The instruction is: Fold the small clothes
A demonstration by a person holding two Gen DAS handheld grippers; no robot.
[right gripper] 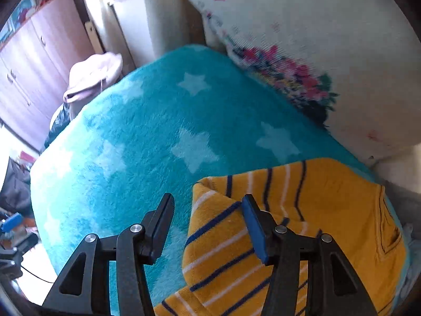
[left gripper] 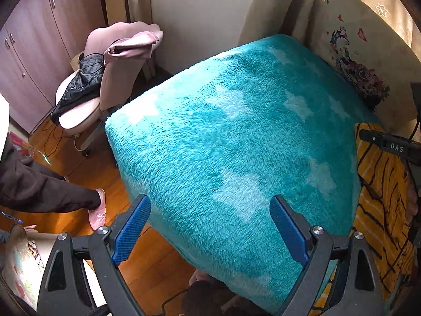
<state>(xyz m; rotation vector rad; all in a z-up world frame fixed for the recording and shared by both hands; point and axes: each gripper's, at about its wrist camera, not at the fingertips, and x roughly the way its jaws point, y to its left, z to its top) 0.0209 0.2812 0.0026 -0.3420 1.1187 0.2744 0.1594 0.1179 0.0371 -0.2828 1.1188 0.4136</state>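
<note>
Fingers [right gripper: 251,226] straddle striped garment's [right gripper: 329,197] folded edge.

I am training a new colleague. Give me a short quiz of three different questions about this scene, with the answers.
1. True or false: the left gripper holds the striped garment.
2. Multiple choice: what pattern is on the turquoise blanket? A) pale stars B) red dots C) black checks
3. Fill in: the garment is mustard yellow with dark blue and ____ stripes.

Key
1. False. Its jaws stand open over the blanket with nothing between them.
2. A.
3. White. It lies partly folded beside and beneath the open right gripper.
</note>
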